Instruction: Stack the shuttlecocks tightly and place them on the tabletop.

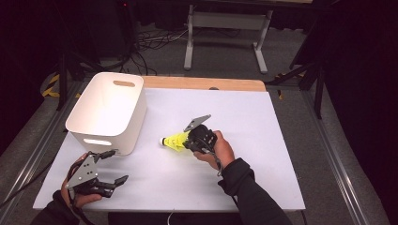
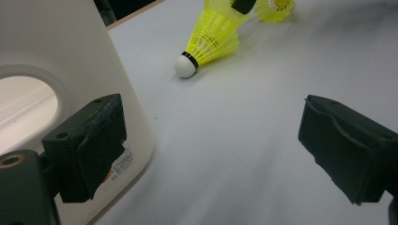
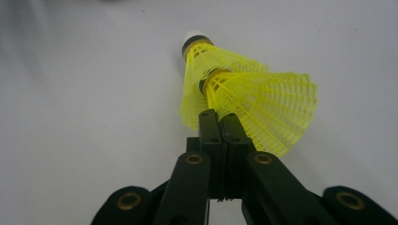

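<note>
High view: a white table [image 1: 263, 140] holds a white bin [image 1: 108, 110] at its left. Near the middle, the right gripper [image 1: 187, 140] pinches a stack of yellow shuttlecocks [image 1: 174, 141] lying on the table, cork pointing toward the bin. The right hand [image 1: 219, 149] wraps the handle, forearm angling in from below. The left gripper [image 1: 112, 166] rests near the front left corner, just in front of the bin, jaws spread wide and empty.

Left gripper view: its jaws stand wide apart, one beside the bin's wall [image 2: 117, 93]. The shuttlecocks [image 2: 211, 42] lie ahead on the table.

Right gripper view: the jaws are closed tight on the skirt of the shuttlecocks [image 3: 244, 98], two nested together.

Judging from this, the grasp is made; lifting and placing in the bin likely remain.
</note>
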The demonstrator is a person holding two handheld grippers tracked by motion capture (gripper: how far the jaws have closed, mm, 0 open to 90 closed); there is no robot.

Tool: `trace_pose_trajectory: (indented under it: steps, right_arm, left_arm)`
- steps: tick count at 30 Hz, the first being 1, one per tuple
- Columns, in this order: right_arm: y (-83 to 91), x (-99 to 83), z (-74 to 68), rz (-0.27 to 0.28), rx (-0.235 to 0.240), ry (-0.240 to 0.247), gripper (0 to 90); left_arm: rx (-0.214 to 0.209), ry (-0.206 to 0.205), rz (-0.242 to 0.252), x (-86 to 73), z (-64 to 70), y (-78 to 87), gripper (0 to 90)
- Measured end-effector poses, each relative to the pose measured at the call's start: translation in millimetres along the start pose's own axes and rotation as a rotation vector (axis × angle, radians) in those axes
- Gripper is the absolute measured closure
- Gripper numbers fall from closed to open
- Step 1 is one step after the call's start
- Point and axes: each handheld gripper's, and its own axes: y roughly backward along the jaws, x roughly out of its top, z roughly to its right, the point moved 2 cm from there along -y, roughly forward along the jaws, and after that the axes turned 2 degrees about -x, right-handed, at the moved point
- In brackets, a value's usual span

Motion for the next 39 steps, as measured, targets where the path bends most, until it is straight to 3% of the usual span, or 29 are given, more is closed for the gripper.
trace_pose_trajectory:
  steps: [12,22,39]
  right_arm:
    - [-13.7,6.9,-1.2,-0.041,0.004,0.012,86.2]
    - [-20.3,6.6,-2.2,-0.093,-0.009,0.033,76.4]
    - [-5.5,6.3,-3.6,-0.063,-0.038,0.071,64.9]
  left_arm:
    - [-0.012,-0.004,-0.003,0.3,1.6,-1.7,8.8]
    - [-0.015,-0.005,-0.007,0.3,1.9,-3.0,8.8]
    - [-0.018,-0.009,-0.008,0.4,2.3,-3.2,8.8]
